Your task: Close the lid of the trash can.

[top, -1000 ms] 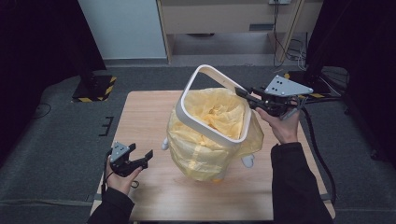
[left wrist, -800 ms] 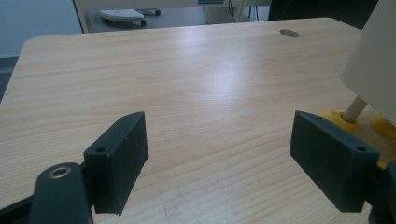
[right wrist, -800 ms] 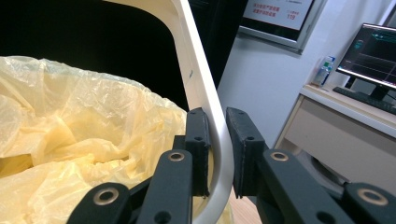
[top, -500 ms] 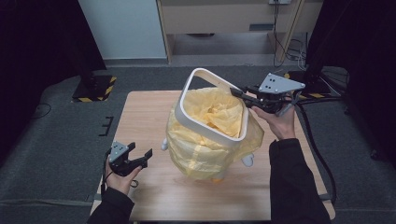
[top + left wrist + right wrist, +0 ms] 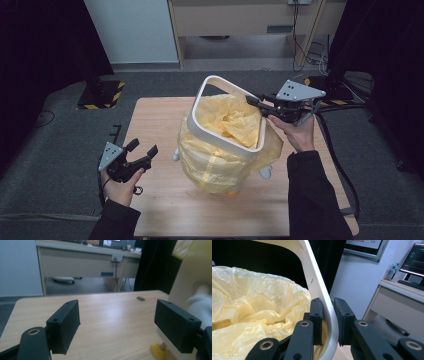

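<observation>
1. Counter (image 5: 155,210): carries the bin (image 5: 220,160) near its middle. Compare the high view one second back: the bin's place on the counter is unchanged.
2. Bin: wrapped in a yellow bag (image 5: 235,120). The bag drapes over the bin's outside and bulges up inside the frame (image 5: 200,107).
3. Frame: a white rounded rim, tilted over the bin. Since one second ago it has swung toward the right gripper (image 5: 260,104). Judgement: the frame is being worked onto or off the bag; which one cannot be told.
4. Right gripper: right of the bin, jaws clamped on the frame edge (image 5: 325,315), one jaw inside against the bag.
5. Left gripper (image 5: 142,150): well left of the bin, jaws apart and empty, unmoved. It is free to steady the bin.
</observation>
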`<state>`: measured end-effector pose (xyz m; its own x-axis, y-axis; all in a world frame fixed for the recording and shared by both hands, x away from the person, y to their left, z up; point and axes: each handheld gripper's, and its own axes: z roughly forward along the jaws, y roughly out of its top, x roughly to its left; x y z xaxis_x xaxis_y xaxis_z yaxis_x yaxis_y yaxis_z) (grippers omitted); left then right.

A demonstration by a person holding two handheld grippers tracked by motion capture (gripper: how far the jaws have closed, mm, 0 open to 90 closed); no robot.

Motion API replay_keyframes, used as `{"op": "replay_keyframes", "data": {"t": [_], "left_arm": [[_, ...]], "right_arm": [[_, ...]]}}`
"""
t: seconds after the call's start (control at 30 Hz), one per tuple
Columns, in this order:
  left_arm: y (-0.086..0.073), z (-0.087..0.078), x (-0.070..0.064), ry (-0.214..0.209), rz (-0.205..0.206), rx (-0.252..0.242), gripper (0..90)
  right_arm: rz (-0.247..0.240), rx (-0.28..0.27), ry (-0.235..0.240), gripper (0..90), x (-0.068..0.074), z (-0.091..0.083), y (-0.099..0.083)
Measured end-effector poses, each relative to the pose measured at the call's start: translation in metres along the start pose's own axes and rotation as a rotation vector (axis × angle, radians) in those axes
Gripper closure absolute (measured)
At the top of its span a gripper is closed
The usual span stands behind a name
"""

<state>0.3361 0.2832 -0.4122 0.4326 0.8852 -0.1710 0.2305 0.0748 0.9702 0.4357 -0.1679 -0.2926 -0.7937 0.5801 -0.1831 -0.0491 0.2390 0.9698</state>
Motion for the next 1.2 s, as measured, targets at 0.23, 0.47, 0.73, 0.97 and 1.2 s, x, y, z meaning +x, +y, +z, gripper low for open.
{"op": "replay_keyframes", "data": {"t": [0.23,0.47,0.73,0.97,1.2], "left_arm": [[0.035,-0.01,-0.011,-0.024,0.011,-0.108,19.9],[0.067,-0.016,-0.027,-0.052,0.022,-0.195,19.9],[0.09,-0.016,-0.05,-0.114,0.044,-0.254,19.9],[0.096,-0.01,-0.062,-0.142,0.053,-0.256,19.9],[0.099,-0.01,-0.065,-0.152,0.048,-0.264,20.0]], "right_arm": [[0.031,0.011,-0.001,76.9,0.0,0.001,0.0],[0.045,0.016,-0.008,75.5,0.002,0.003,0.001],[0.081,0.014,-0.002,70.9,0.003,0.002,0.002],[0.12,0.007,0.021,69.7,0.001,0.002,0.0],[0.136,-0.021,0.033,74.6,0.003,0.001,0.004]]}}
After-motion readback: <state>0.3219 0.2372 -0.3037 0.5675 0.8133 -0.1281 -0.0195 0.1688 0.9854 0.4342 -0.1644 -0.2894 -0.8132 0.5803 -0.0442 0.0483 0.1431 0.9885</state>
